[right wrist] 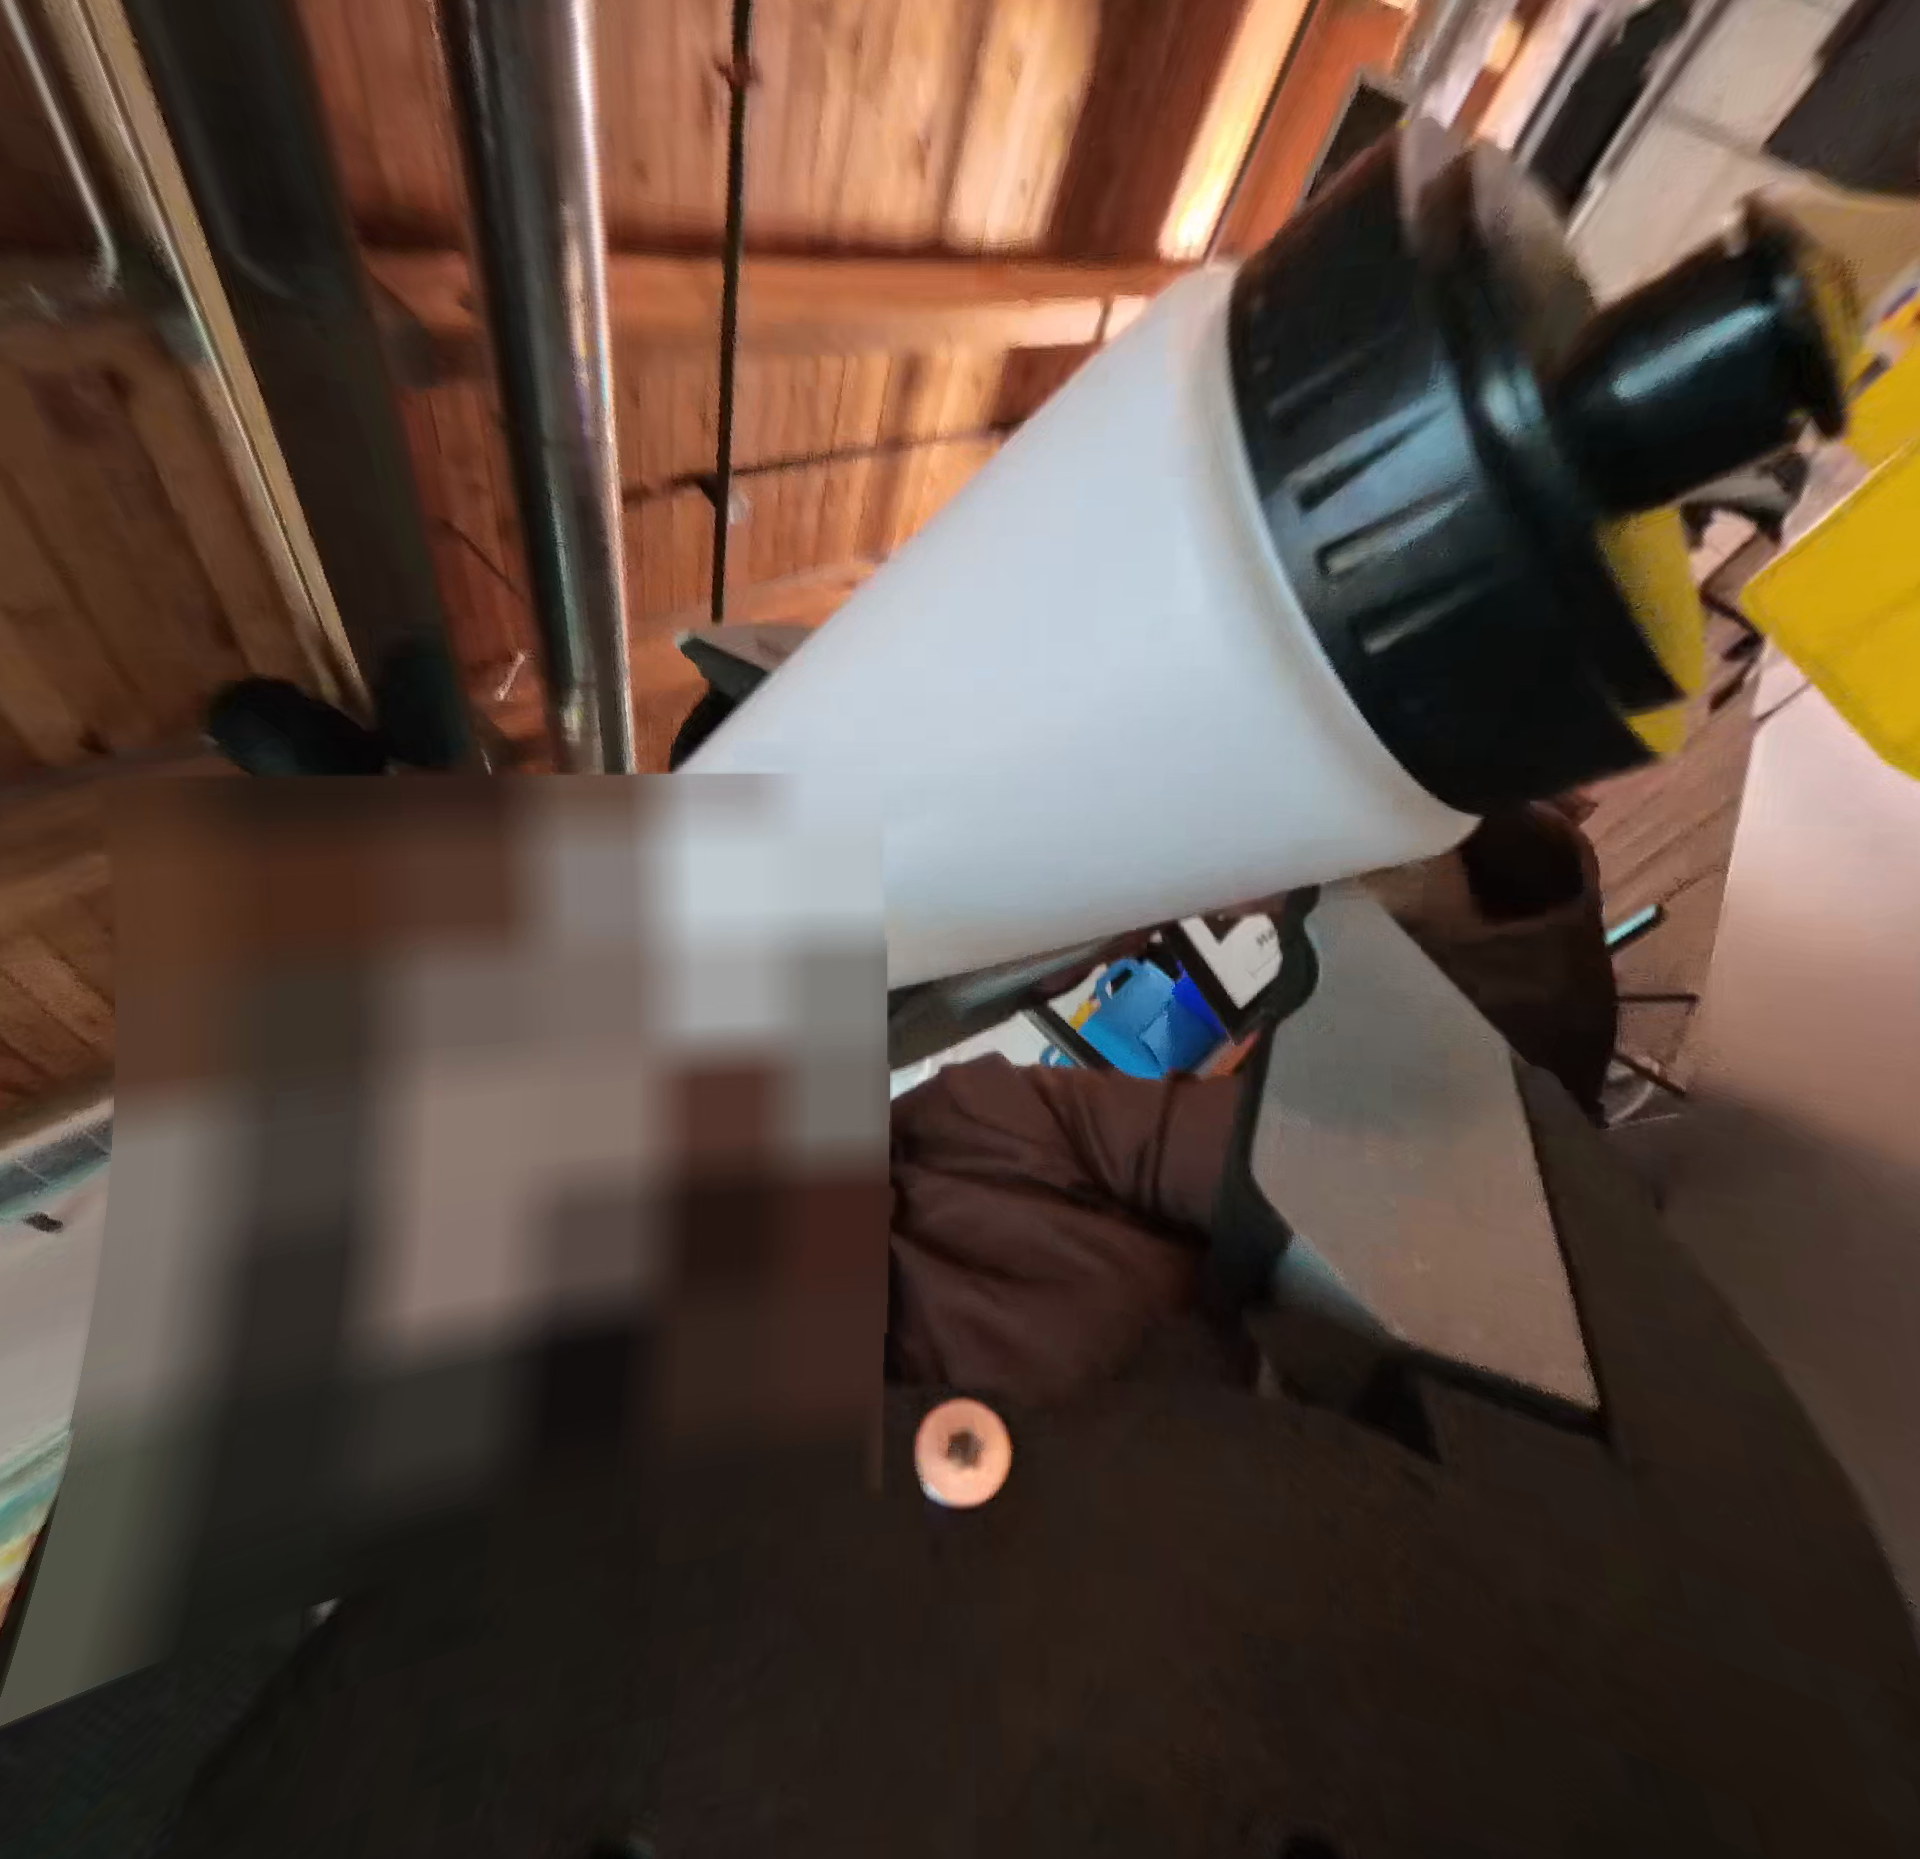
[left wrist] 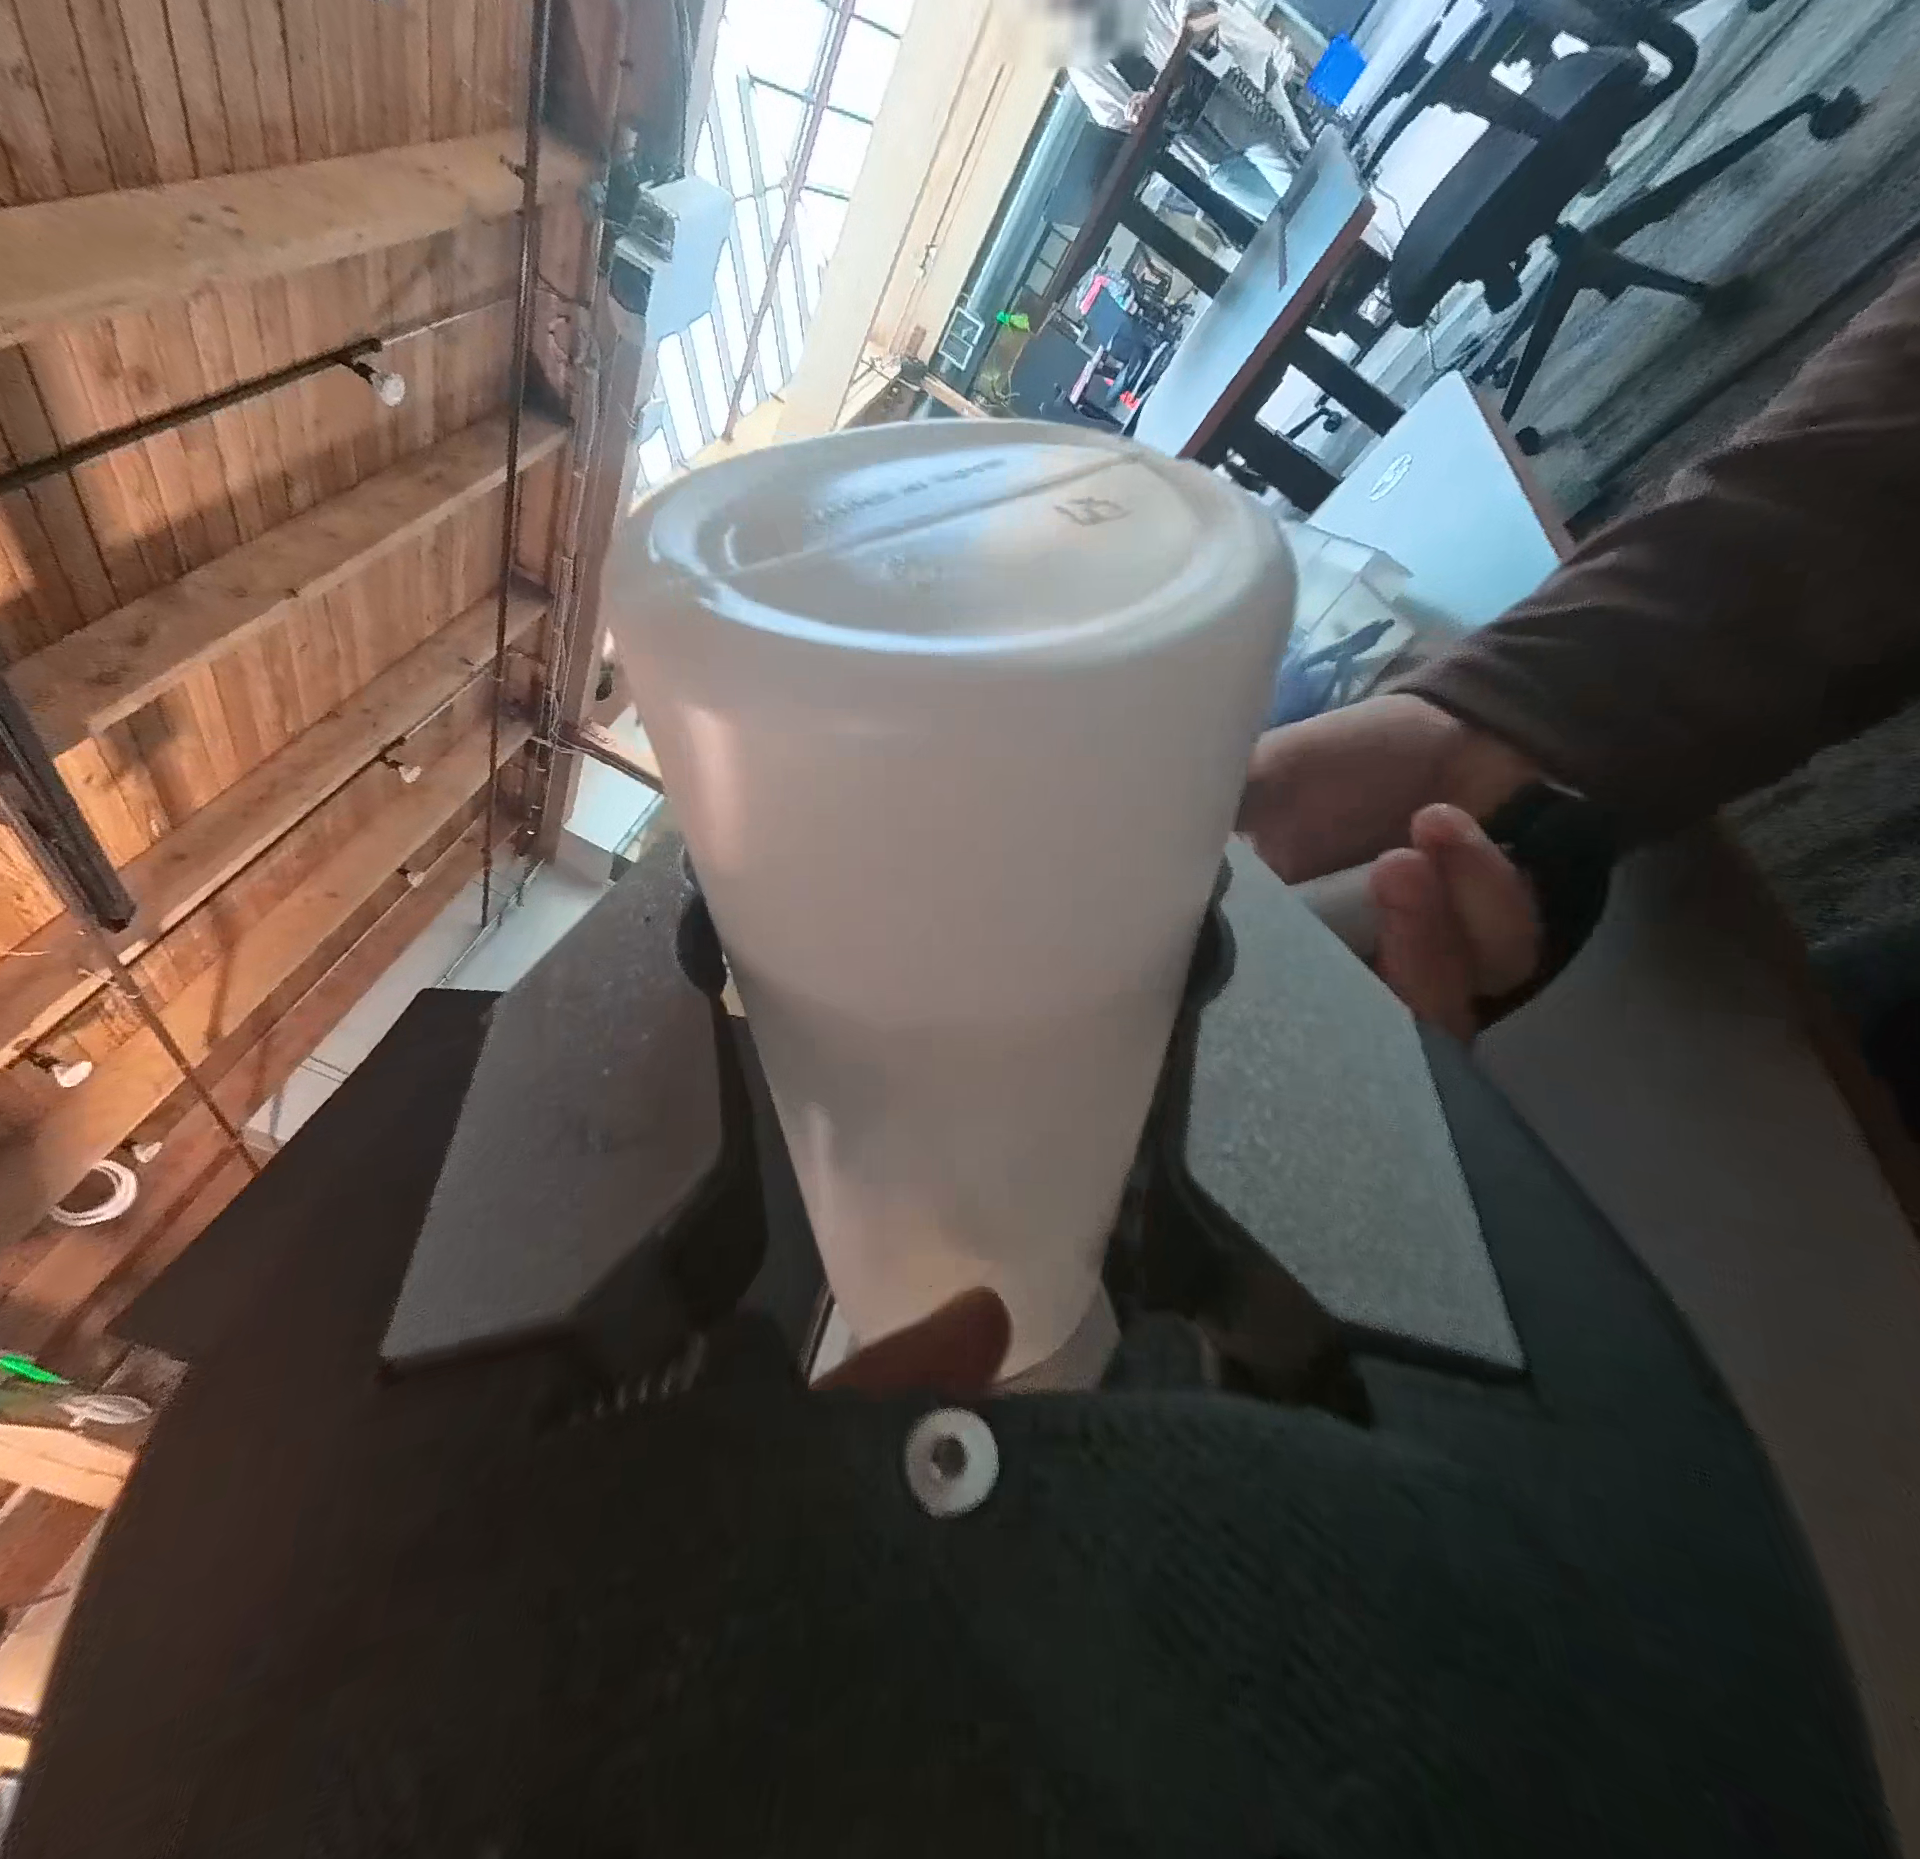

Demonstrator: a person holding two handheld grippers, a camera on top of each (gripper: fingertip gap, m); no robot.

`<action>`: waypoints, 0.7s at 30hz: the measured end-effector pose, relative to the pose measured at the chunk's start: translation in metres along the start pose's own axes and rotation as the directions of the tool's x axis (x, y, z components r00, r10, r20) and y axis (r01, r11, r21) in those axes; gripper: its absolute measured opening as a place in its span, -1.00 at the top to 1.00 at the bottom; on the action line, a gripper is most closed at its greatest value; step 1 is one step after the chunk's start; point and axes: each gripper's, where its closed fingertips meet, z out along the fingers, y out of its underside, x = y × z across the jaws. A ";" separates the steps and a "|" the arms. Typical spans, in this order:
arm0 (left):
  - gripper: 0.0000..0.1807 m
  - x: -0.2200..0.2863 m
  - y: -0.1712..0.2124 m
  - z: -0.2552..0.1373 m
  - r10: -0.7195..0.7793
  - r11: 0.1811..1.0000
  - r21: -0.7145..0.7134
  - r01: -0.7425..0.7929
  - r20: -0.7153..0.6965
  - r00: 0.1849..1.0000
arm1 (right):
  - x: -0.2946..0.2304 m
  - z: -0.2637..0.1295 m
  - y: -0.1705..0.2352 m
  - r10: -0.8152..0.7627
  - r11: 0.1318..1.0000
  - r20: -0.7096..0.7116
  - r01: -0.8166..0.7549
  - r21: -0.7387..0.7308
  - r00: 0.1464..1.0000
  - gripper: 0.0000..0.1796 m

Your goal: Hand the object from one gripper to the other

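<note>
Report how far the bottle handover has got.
Done: the left gripper is shut on the white bottle, whose base points away from its camera. In hand: the right gripper is close to the bottle, one finger showing just under its body toward the black cap; the other finger is hidden, so a grip cannot be confirmed. Left: a sure right-side grip, then the left letting go.

Daylight from blown-out windows (left wrist: 790, 147); warm glow on wood ceiling (left wrist: 260, 355). Strong fisheye bending at edges. Bottle (right wrist: 1091, 666) motion-blurred in right view; near foreground dark, soft.
</note>
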 end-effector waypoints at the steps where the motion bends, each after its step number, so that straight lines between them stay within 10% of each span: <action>1: -0.01 0.001 0.003 0.001 0.031 0.999 -0.015 -0.030 0.003 1.000 | 0.000 -0.001 -0.004 -0.008 1.000 0.000 0.008 0.028 1.000 -0.35; 21: 0.03 0.049 0.024 0.016 0.241 0.959 -0.108 -0.262 -0.174 0.955 | 0.024 -0.013 -0.014 0.091 0.988 -0.021 -0.088 0.129 0.996 -0.26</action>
